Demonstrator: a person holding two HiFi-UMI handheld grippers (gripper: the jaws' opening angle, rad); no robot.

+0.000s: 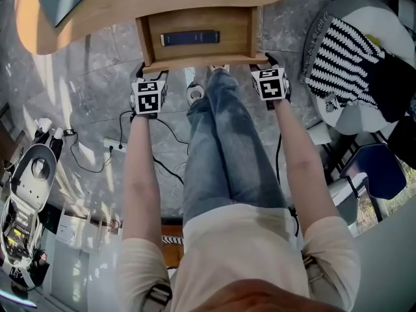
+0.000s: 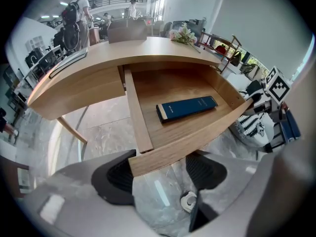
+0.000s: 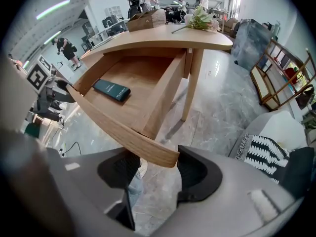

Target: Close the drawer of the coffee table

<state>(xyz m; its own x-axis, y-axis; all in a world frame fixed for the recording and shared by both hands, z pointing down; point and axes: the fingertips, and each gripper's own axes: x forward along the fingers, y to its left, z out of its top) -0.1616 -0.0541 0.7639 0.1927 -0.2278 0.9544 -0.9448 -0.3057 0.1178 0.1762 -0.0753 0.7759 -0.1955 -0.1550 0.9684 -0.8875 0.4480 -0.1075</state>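
Note:
The wooden coffee table (image 1: 97,15) has its drawer (image 1: 201,62) pulled out toward me, with a dark blue book (image 1: 190,38) lying flat inside. My left gripper (image 1: 148,71) is at the left end of the drawer front and my right gripper (image 1: 268,64) at the right end. In the left gripper view the drawer front's corner (image 2: 148,159) sits between the spread jaws of the left gripper (image 2: 158,174), beyond it the book (image 2: 187,107). In the right gripper view the front panel's end (image 3: 158,154) lies between the open jaws of the right gripper (image 3: 158,171).
My legs (image 1: 221,142) stand between the two arms, feet under the drawer. A black-and-white striped cushion (image 1: 344,57) rests on a pale seat at the right. Cables and a power strip (image 1: 114,145) lie on the marble floor at the left. Flowers (image 3: 200,18) sit on the tabletop.

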